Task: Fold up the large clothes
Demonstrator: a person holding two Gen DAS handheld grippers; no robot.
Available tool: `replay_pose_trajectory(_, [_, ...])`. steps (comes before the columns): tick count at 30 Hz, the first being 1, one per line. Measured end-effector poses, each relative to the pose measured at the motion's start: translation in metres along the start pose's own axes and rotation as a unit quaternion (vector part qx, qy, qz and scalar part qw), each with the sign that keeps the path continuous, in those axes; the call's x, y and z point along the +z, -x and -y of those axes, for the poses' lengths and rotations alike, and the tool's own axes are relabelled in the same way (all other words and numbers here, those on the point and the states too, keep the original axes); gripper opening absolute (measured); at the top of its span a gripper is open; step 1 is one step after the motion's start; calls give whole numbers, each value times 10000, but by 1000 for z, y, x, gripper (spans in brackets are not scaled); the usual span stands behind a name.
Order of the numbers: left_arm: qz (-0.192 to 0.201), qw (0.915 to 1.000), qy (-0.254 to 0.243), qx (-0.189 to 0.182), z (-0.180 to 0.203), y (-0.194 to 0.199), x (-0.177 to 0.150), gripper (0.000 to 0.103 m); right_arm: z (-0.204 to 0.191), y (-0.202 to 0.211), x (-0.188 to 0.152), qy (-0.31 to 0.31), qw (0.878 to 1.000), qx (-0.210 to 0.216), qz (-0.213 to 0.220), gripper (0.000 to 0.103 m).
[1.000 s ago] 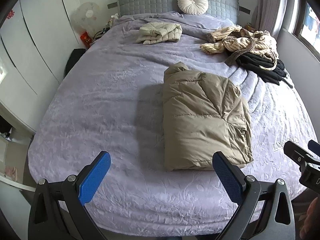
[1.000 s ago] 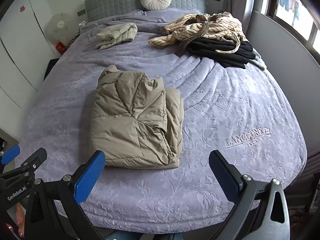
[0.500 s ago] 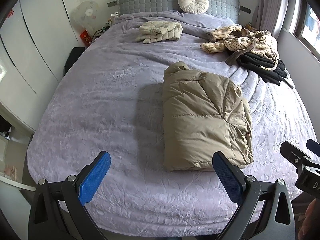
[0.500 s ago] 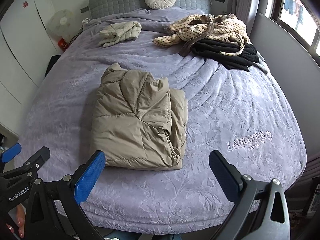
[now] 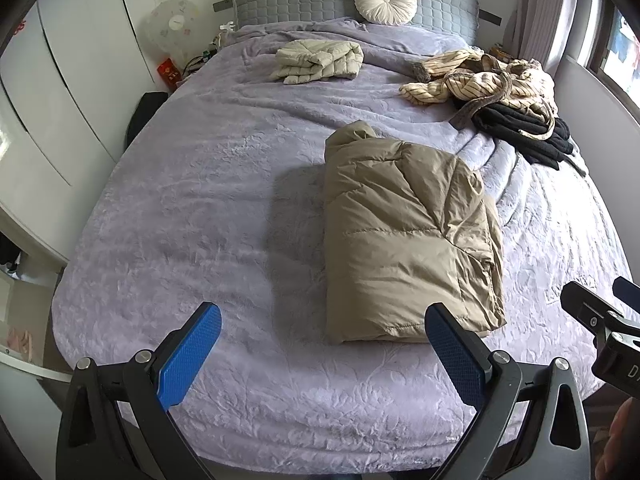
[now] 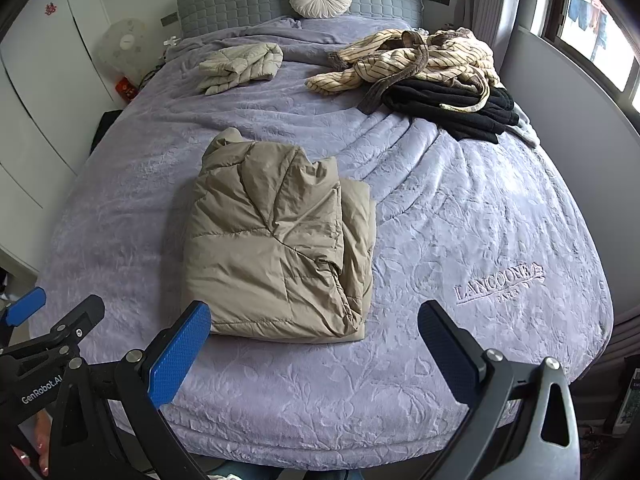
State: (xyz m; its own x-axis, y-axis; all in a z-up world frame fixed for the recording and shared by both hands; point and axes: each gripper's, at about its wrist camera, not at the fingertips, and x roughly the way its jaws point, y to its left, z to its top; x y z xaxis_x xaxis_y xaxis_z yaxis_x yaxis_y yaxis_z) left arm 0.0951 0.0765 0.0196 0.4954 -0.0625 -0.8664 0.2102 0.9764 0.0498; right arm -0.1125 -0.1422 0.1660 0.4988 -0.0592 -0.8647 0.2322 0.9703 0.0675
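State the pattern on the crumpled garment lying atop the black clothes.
Cream with thin dark stripes; clearest in the right wrist view.

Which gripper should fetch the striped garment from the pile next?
Right gripper, probably: the striped garment lies on its side of the bed, atop black clothes. Both grippers hang open and empty.

Bedspread (image 6: 460,220): embroidered "LANCOONE / PARIS", at 4 o'clock in right wrist view. Left gripper (image 6: 52,340) body, at 8 o'clock: white "GenRobot.AI". Red marks on wardrobe door (image 6: 50,9), at 10 o'clock, unreadable.
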Motion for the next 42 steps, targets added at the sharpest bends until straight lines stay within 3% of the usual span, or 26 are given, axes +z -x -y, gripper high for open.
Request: replay_pose_trajectory(42, [-52, 10000, -18, -13, 1, -3, 2, 102, -4, -1, 3, 16, 10000, 20, -43, 103])
